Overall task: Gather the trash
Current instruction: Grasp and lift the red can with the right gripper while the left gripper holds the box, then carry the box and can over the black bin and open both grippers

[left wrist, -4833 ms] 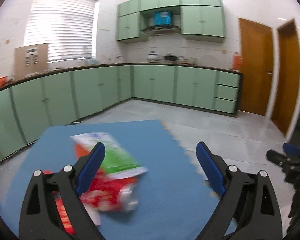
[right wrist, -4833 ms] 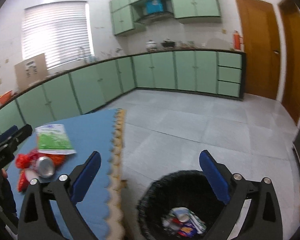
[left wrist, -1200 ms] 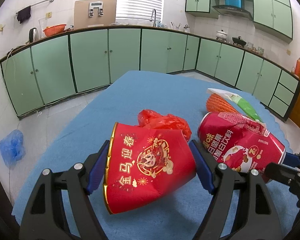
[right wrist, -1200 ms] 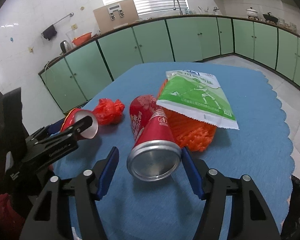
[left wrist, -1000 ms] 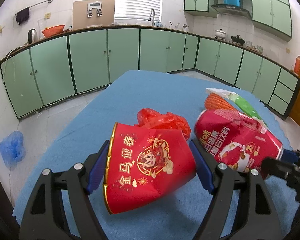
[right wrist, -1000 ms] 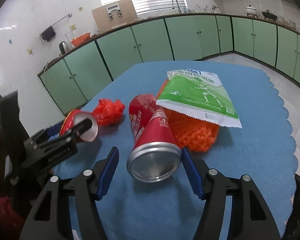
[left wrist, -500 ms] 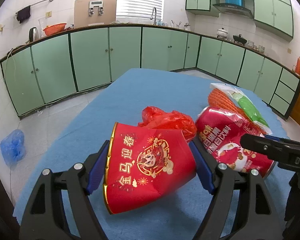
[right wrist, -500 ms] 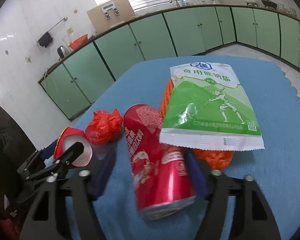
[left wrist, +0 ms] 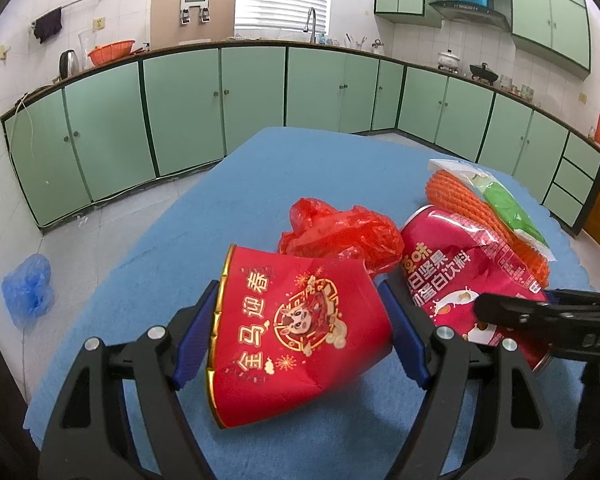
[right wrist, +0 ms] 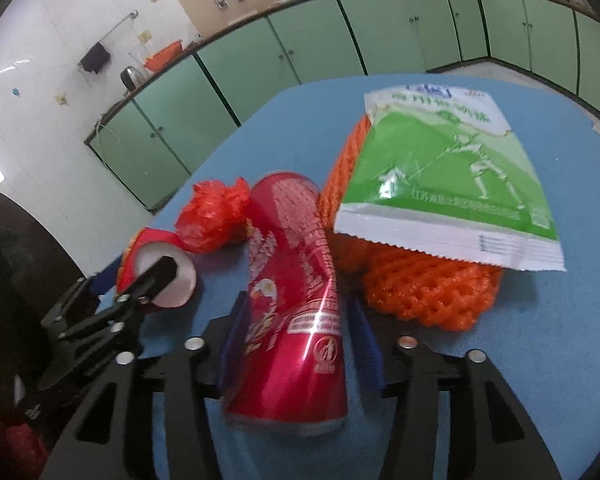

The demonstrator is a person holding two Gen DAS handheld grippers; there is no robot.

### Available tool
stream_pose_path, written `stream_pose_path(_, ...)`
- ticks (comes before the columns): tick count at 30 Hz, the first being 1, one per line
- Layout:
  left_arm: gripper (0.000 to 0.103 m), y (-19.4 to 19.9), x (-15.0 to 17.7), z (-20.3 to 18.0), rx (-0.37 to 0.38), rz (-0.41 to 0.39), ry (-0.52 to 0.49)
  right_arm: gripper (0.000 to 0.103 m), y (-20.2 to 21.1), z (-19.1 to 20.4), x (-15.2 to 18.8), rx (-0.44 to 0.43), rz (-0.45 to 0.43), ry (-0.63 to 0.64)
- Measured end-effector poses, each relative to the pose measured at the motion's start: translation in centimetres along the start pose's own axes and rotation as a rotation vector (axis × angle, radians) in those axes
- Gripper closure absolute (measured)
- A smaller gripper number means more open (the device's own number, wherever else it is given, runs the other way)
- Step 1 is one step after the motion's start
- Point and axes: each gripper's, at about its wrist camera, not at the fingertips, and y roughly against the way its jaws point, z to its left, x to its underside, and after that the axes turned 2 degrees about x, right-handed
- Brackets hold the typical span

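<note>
Left claw (left wrist: 300, 332) pinching crushed red paper cup (left wrist: 296, 328), right claw (right wrist: 296, 340) clamped on red drink can (right wrist: 296, 312) – orange foam net (right wrist: 416, 280) at two o'clock under green-white salt packet (right wrist: 448, 172), blue mat (left wrist: 228, 200)

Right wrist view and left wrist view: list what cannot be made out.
- Right wrist view: red drink can motion-blurred, label unreadable; its contact with the right gripper unclear.
- Orange foam net: top hidden under the green-and-white pouch.
- Left wrist view: red paper cup hides the left gripper pads' contact.
</note>
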Motion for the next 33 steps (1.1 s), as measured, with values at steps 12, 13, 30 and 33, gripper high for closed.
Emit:
stream_pose_path(12,0.028,0.5,0.1,-0.2,0.009,-0.006,-0.006,0.072,2.2,1.3,0.6,-0.014,-0.036,0.06)
stream_pose_path(13,0.028,0.6,0.0,-0.3,0.013,-0.008,-0.009,0.073,2.7,1.3,0.8,-0.006,-0.044,0.064)
stream_pose_path(30,0.028,2.5,0.4,-4.6,0.122,-0.025,-0.079,0.092,10.3,-1.0,4.5,0.108,-0.114,0.04)
stream_pose_path(33,0.028,2.9,0.4,-5.7,0.149,-0.028,-0.089,0.093,12.0,-1.7,4.7,0.11,-0.14,0.022)
